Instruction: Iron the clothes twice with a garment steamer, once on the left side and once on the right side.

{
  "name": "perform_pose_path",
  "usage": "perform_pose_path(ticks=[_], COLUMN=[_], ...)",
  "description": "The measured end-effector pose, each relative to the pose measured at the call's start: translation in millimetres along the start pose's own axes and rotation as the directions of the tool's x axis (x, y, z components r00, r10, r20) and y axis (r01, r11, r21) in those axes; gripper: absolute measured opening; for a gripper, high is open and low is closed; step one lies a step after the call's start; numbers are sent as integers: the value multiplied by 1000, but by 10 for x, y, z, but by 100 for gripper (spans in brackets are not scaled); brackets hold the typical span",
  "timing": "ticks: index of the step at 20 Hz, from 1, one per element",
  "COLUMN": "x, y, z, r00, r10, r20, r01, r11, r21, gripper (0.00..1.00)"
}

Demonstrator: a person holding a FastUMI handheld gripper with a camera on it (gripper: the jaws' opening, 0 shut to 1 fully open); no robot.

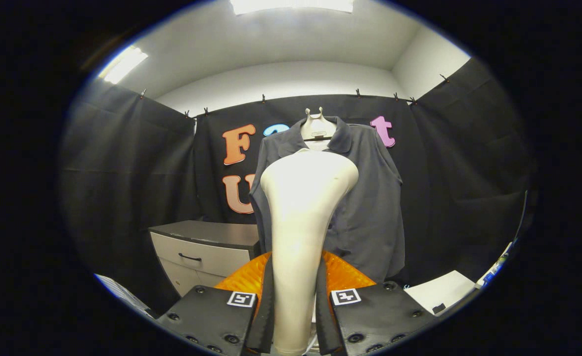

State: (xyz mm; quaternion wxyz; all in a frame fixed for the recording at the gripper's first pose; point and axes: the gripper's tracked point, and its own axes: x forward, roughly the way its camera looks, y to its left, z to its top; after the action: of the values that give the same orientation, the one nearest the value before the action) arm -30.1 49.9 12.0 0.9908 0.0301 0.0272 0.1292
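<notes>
Tongs (294,316) closed on steamer (303,222) handle, both fingers pressed against it, so the head stands upright ahead for a pass. Shirt (365,207) hangs on hanger (318,129) beyond the head, spread flat and facing it. Cabinet (206,249) sits beyond-left.

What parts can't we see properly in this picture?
- Gripper view: the middle of the shirt is hidden behind the steamer.
- Gripper view: the steamer's lower handle is covered by the gripper, whose jaws are shut on it.
- Gripper view: the cabinet is partly hidden by the gripper and steamer.
</notes>
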Motion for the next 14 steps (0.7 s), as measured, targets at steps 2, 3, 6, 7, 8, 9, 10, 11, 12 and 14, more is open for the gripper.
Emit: perform_pose_path(ticks=[2, 3, 6, 7, 8, 9, 10, 11, 12, 14], x=[-69, -106, -203, -231, -249, -265, -288, -304, -323, -354], y=[68, 110, 199, 222, 244, 275, 298, 307, 317, 323], z=[96, 145, 240, 248, 254, 266, 274, 276, 284, 276], r00=[1000, 1000, 999, 999, 999, 999, 999, 999, 998, 998], r10=[8, 13, 22, 23, 24, 28, 32, 31, 32, 31], r20=[15, 24, 39, 36, 36, 39, 41, 43, 44, 46], r01=[-8, -13, -21, -22, -24, -28, -31, -30, -31, -30], r11=[1000, 1000, 1000, 1000, 1000, 999, 999, 999, 999, 999], r21=[-13, -18, -14, -13, -16, -18, -18, -18, -18, -10], gripper=[42, 42, 42, 42, 42, 42, 42, 42, 42, 42])
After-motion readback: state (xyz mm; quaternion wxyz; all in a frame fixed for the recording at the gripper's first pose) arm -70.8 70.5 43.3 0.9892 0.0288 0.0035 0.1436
